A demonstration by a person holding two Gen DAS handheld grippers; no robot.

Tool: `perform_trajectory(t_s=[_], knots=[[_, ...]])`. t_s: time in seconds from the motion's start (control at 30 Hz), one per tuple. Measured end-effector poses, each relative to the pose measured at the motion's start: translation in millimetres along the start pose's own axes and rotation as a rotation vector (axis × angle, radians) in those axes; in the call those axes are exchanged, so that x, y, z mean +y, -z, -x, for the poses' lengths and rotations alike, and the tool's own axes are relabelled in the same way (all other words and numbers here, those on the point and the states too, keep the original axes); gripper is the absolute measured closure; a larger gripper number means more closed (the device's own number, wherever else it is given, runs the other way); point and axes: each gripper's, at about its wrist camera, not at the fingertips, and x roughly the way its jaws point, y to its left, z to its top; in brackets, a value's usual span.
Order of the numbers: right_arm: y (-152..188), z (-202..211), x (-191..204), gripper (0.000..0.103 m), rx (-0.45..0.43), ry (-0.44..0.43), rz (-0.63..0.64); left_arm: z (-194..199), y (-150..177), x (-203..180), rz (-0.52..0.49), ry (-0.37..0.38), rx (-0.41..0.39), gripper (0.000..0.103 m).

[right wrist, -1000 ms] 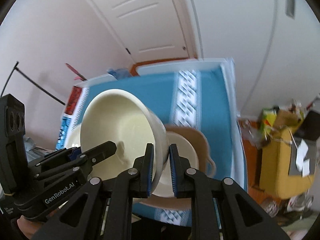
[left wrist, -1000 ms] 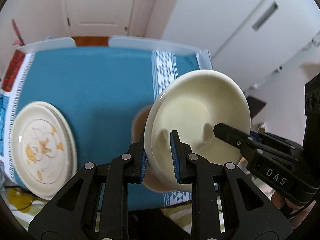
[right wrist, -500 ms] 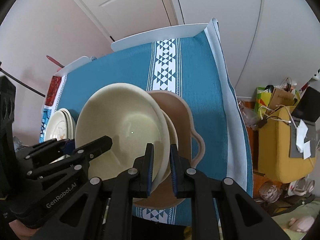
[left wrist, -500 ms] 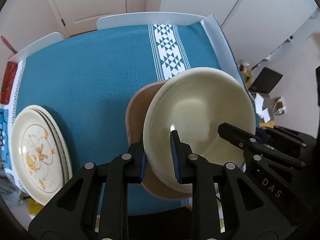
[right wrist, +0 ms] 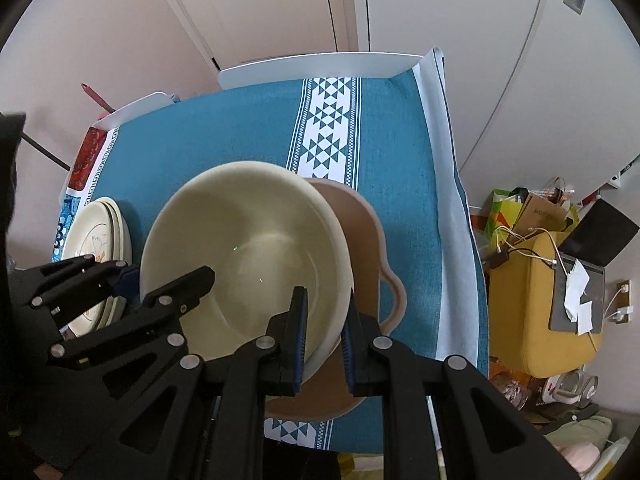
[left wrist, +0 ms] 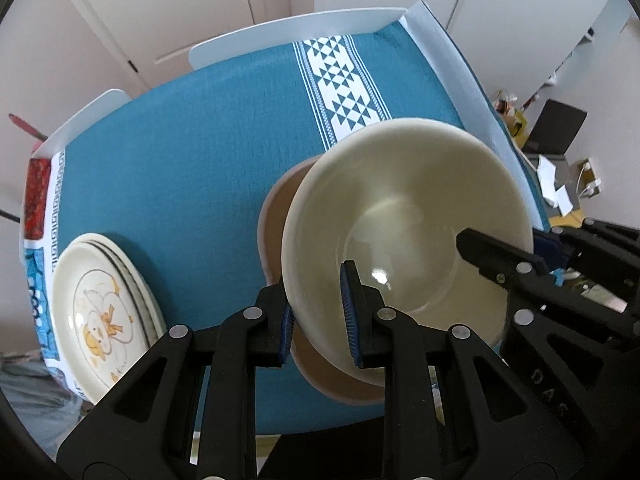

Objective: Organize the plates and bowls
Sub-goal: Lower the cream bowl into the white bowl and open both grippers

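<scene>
A cream bowl (left wrist: 404,216) (right wrist: 248,256) is held over a tan dish with a handle (right wrist: 364,248) (left wrist: 276,216) on the blue tablecloth. My left gripper (left wrist: 320,316) is shut on the bowl's left rim. My right gripper (right wrist: 324,332) is shut on its right rim and shows in the left wrist view (left wrist: 520,264). The bowl is nearly level and sits in or just above the tan dish; contact is hidden. A stack of cream plates with a duck picture (left wrist: 100,312) (right wrist: 96,240) lies at the table's left edge.
The blue cloth with a white triangle band (right wrist: 328,128) covers the table (left wrist: 180,152). White chair backs (right wrist: 320,64) stand at the far edge. A yellow seat with cables and bags (right wrist: 540,272) stands on the floor to the right.
Both grippers have lowered the bowl and levelled it over the tan dish. The cameras now look down on the table more steeply.
</scene>
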Motion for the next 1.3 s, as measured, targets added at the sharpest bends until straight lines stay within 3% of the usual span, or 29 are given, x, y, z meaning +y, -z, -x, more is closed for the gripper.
perform_trajectory(t_s=[0.8, 1.1, 1.13, 1.17, 1.27, 1.3], knots=[[3, 2, -3, 0.089, -0.004, -0.010, -0.002, -8, 3, -6, -0.033, -0.029, 0.021, 0.084], [0, 33, -7, 0.089, -0.080, -0.043, -0.012, 34, 2, 10, 0.016, -0.012, -0.075, 0.083], [0, 38, -7, 0.089, -0.092, -0.050, -0.011, 42, 2, 14, 0.027, -0.005, -0.097, 0.081], [0, 46, -8, 0.089, -0.114, -0.060, -0.011, 50, 3, 17, 0.036, 0.003, -0.120, 0.070], [0, 66, -9, 0.088, -0.178, -0.075, -0.013, 75, 7, 28, 0.059, 0.013, -0.207, 0.016], [1, 74, -9, 0.084, -0.201, -0.075, -0.014, 83, 9, 32, 0.065, 0.007, -0.242, 0.008]])
